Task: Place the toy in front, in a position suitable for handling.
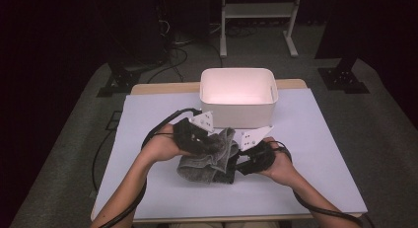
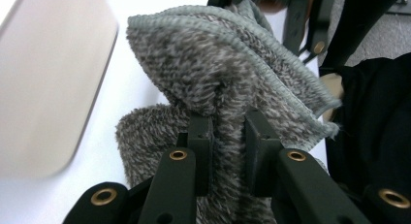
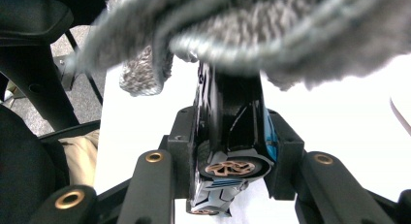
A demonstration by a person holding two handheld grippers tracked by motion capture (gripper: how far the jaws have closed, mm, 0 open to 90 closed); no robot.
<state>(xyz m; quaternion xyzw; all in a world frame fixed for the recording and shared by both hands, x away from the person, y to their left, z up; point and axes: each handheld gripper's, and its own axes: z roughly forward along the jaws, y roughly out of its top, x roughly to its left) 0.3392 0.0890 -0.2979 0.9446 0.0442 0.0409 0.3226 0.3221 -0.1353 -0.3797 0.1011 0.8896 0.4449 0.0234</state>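
Grey, fluffy towel (image 2: 228, 78) with a stitched hem (pile mottled dark and pale) lies bunched on the table (image 1: 315, 154), pinched in a raised fold by the left tongs (image 2: 228, 136). Right tongs (image 3: 232, 151), just beside the left, grip a black toy car (image 3: 232, 136) with bronze wheels and blue trim, tucked under the towel's edge. Beyond both stands a white bin (image 1: 238, 95).

both tongs, left (image 2: 228, 136) and right (image 3: 232, 158), clamped, close together mid-table
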